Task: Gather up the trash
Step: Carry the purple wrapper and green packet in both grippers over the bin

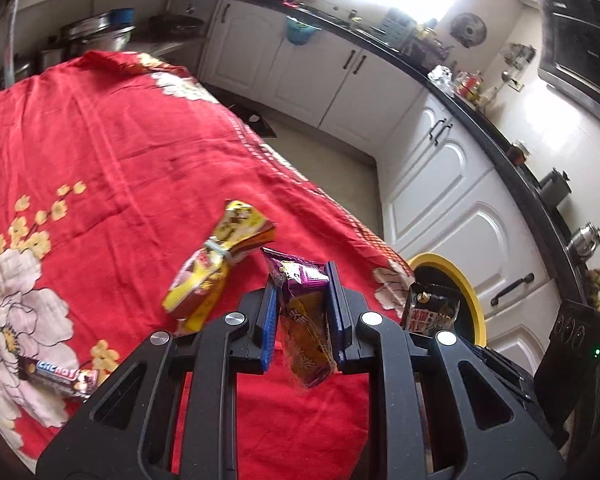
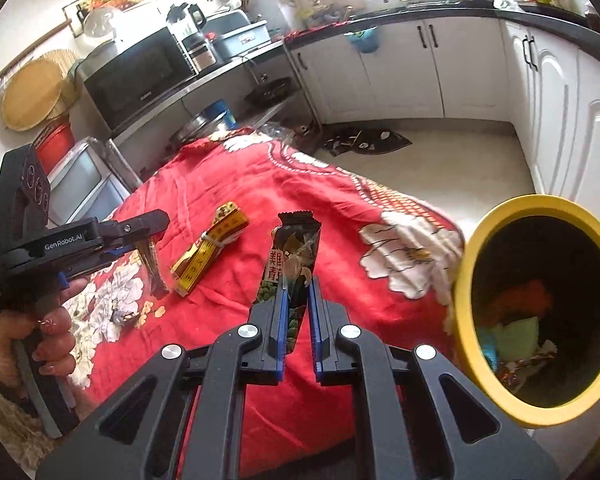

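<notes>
My left gripper (image 1: 302, 280) is shut on a purple and orange snack wrapper (image 1: 302, 308), held above the red flowered tablecloth (image 1: 120, 152). My right gripper (image 2: 298, 286) is shut on a dark green and black wrapper (image 2: 294, 252), which also shows in the left wrist view (image 1: 432, 312) by the bin. A yellow-rimmed bin (image 2: 536, 308) with trash inside stands at the table's right edge. A yellow wrapper (image 1: 216, 268) lies on the cloth and shows in the right wrist view (image 2: 212, 252). A dark chocolate bar wrapper (image 1: 64, 376) lies at the left. The left gripper (image 2: 152, 236) shows in the right wrist view.
White kitchen cabinets (image 1: 440, 184) with a black countertop run along the right and back. A microwave (image 2: 140, 76) and pots stand on shelves behind the table. A dark mat (image 2: 364, 140) lies on the floor.
</notes>
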A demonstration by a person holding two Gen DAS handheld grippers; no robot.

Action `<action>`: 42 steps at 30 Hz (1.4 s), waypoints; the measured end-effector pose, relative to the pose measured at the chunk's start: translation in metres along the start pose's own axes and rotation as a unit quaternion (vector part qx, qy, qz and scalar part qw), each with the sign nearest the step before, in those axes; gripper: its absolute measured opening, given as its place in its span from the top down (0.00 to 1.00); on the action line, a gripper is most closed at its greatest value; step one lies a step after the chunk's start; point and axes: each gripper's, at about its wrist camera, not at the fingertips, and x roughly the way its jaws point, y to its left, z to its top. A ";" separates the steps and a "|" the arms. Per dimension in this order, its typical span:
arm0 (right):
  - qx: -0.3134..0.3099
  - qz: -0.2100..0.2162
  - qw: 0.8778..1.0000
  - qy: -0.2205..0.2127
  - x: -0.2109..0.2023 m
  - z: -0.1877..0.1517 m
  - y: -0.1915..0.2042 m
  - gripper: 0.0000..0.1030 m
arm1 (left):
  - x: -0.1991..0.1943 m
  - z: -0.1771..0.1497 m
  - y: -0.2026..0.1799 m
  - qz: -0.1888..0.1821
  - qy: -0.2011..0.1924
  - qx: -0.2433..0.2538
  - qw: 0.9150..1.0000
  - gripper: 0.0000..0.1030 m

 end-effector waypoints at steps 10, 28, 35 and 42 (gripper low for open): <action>0.014 -0.023 0.999 -0.027 -0.026 0.002 -0.022 0.91 | 0.010 0.001 -0.040 -0.018 0.004 0.038 0.999 0.85; 0.043 -0.085 0.992 -0.078 -0.075 0.004 -0.066 0.91 | 0.031 -0.001 -0.113 -0.056 0.006 0.099 0.994 0.85; 0.055 -0.118 0.987 -0.090 -0.087 0.000 -0.089 0.91 | 0.049 -0.005 -0.145 -0.072 0.016 0.122 0.990 0.85; 0.069 -0.163 0.980 -0.090 -0.094 -0.007 -0.119 0.91 | 0.076 -0.012 -0.174 -0.089 0.039 0.140 0.985 0.85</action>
